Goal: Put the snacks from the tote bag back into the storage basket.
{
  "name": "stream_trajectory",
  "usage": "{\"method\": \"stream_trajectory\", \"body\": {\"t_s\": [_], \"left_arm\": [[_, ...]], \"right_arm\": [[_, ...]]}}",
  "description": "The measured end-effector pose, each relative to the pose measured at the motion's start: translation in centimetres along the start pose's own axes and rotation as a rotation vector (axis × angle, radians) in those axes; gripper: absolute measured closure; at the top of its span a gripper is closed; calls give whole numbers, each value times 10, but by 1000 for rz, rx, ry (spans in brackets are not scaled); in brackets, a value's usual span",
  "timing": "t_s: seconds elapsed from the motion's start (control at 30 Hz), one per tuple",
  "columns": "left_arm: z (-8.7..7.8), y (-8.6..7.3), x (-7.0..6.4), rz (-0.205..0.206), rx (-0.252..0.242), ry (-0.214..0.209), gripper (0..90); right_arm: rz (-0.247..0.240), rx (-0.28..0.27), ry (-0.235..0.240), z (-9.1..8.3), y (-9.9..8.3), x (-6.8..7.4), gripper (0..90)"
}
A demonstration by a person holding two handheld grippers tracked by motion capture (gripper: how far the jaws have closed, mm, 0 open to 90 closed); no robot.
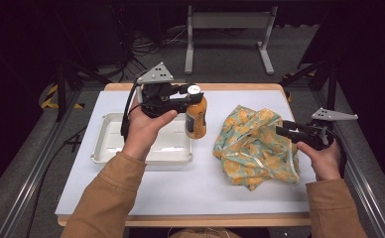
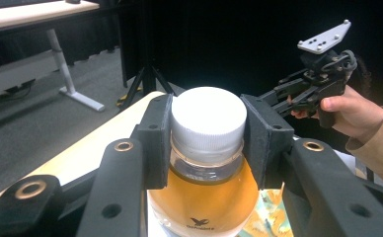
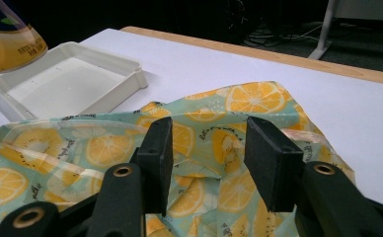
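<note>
A bottle of orange drink with a white cap hangs upright from my left gripper, which is shut on the cap. The bottle appears lifted, just off the right edge of the white tray. In the left gripper view the pads press both sides of the cap. A crumpled cloth bag printed with lemon slices lies at the table's right. My right gripper hovers at the bag's right edge, open, nothing between its pads. The cloth lies just beyond them.
The tray is empty and sits left of centre on the white table top. Table legs and cables stand on the floor behind the table. Dark frame rails run along both sides. My right gripper shows far off in the left gripper view.
</note>
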State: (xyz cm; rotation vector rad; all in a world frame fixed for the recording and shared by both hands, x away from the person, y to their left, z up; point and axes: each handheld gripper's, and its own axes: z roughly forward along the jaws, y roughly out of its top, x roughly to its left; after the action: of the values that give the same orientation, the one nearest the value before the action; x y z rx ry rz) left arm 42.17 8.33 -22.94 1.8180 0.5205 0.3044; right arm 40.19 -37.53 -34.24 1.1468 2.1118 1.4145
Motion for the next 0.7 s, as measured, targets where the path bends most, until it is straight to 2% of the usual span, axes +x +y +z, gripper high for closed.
{"method": "stream_trajectory", "body": {"t_s": [0.43, 0.7], "left_arm": [[-24, -20, 21, -24, -6, 56, 581], [-28, -35, 33, -46, -24, 48, 581]], "right_arm": [[-2, 10, 2, 2, -1, 1, 545], [-5, 14, 0, 2, -2, 2, 544]]}}
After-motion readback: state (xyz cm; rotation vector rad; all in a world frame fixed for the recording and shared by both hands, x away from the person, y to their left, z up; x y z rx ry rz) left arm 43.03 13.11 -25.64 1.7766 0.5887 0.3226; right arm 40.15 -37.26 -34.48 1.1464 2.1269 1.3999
